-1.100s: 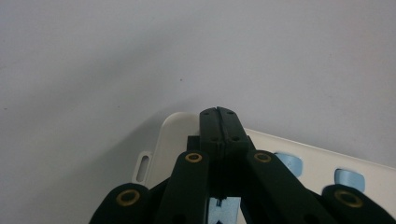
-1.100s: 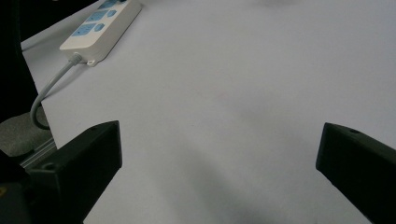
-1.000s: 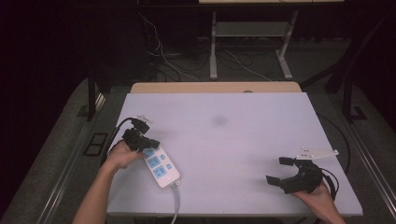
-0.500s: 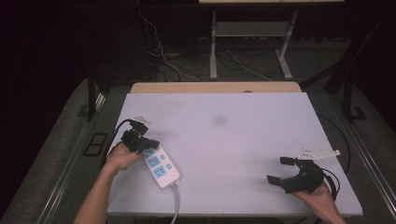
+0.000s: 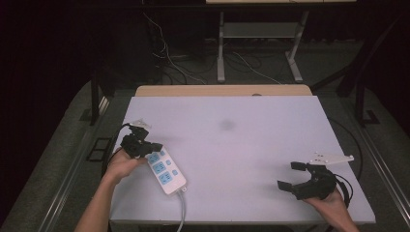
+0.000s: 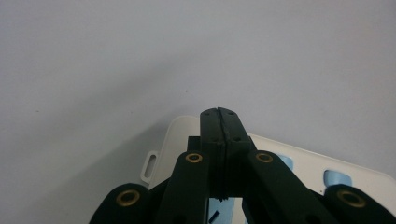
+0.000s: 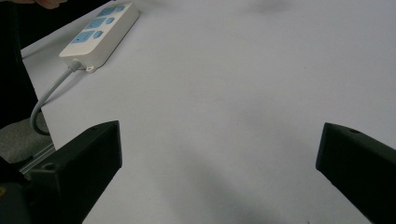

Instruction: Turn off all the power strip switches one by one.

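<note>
White power strip point(image 5: 165, 170) lies at the table's point(image 5: 232, 145) 8 o'clock corner, long axis running from 10 o'clock to 4 o'clock, grey cord point(image 5: 182, 212) leaving the near end and dropping over the table's front edge. Blue sockets face up.

Left gripper point(image 5: 143, 146) is at the strip's far end, jaws clenched flat together with nothing between them; in the left gripper view the closed tips point(image 6: 219, 128) sit over the white casing point(image 6: 299, 161) near its end corner. Contact or just above: cannot tell.

Right gripper point(image 5: 294, 177) rests at 4 o'clock on the table, well apart from the strip, jaws released wide, nothing between them. The right gripper view has the strip point(image 7: 100, 35) far off at 10 o'clock.

Step looks like a closed-tip press or nudge on the strip's far end. To do it well: keep the tips shut and push straight down on the casing or a switch, not at a slant, so the strip doesn't skate toward the front edge. If the strip starts to pivot, bring the right gripper over to steady the cord end. Avoid snagging the cord.
</note>
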`<state>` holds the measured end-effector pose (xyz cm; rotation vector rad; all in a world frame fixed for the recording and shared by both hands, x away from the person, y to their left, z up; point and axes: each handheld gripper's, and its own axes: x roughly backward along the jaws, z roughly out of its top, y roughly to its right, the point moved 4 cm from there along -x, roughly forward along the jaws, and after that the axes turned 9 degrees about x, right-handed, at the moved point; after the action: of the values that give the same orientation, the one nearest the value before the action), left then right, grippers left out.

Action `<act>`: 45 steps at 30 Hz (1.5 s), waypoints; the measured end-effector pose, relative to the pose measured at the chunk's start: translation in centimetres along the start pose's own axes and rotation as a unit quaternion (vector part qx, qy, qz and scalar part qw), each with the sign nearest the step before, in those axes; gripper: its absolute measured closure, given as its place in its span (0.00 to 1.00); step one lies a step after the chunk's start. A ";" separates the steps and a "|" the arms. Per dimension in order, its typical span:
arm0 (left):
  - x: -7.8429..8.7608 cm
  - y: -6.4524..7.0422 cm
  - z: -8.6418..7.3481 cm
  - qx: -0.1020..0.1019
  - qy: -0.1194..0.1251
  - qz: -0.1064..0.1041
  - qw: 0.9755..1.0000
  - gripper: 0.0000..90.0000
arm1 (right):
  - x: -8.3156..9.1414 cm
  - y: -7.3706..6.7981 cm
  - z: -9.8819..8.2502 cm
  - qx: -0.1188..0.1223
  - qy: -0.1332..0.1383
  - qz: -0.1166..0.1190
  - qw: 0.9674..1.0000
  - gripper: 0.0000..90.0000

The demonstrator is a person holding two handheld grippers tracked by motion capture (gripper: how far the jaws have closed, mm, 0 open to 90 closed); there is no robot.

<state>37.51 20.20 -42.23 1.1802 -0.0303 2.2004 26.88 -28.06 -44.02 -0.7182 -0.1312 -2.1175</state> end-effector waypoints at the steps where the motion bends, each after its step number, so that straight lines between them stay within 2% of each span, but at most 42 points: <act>1: 0.3 0.0 0.0 0.002 0.007 0.001 1.000 0.99 | 0.0 0.0 0.0 0.000 0.000 0.000 1.000 0.00; 9: 2.3 0.6 0.0 0.005 0.046 0.007 0.999 0.89 | 0.0 -0.1 0.1 0.001 0.002 0.002 1.000 0.00; 11: 2.9 0.9 0.0 0.007 0.059 0.006 0.998 0.72 | 0.0 -0.2 0.1 0.002 0.003 0.002 1.000 0.00; 12: 3.1 1.1 0.0 0.013 0.064 0.005 0.998 0.72 | 0.0 -0.2 0.1 0.002 0.003 0.002 1.000 0.00; 15: 3.6 1.7 -0.1 0.020 0.075 0.007 0.997 0.50 | 0.1 -0.2 0.2 0.002 0.004 0.003 1.000 0.00; 19: 4.1 2.5 -0.8 0.016 0.092 -0.002 0.996 0.26 | 0.1 -0.3 0.2 0.002 0.005 0.004 1.000 0.00; 21: 4.2 3.0 -1.2 0.007 0.100 -0.007 0.995 0.13 | 0.1 -0.3 0.3 0.003 0.007 0.004 1.000 0.00; 22: 4.3 3.3 -1.4 0.004 0.102 -0.011 0.995 0.13 | 0.1 -0.3 0.3 0.003 0.007 0.004 1.000 0.00; 23: 4.3 3.5 -1.6 0.006 0.102 -0.012 0.995 0.04 | 0.1 -0.3 0.3 0.003 0.007 0.004 1.000 0.00; 24: 4.3 3.6 -1.8 0.008 0.103 -0.012 0.995 0.00 | 0.1 -0.3 0.3 0.003 0.007 0.004 1.000 0.00; 29: 4.6 4.2 -3.1 0.013 0.128 -0.004 0.992 0.00 | 0.2 -0.3 0.3 0.001 0.009 0.004 1.000 0.00; 34: 4.7 5.1 -4.2 0.011 0.148 -0.005 0.989 0.00 | 0.2 -0.3 0.3 0.001 0.010 0.005 1.000 0.00; 38: 4.3 5.6 -5.2 0.017 0.163 -0.016 0.986 0.00 | 0.2 -0.4 0.3 0.001 0.009 0.005 1.000 0.00; 45: 3.0 7.0 -6.6 0.008 0.169 -0.033 0.985 0.00 | 0.2 -0.4 0.3 0.001 0.010 0.006 1.000 0.00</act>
<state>27.57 18.16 -42.03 0.7891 0.1654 2.3149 26.62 -27.85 -43.65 -0.6942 -0.1188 -2.1118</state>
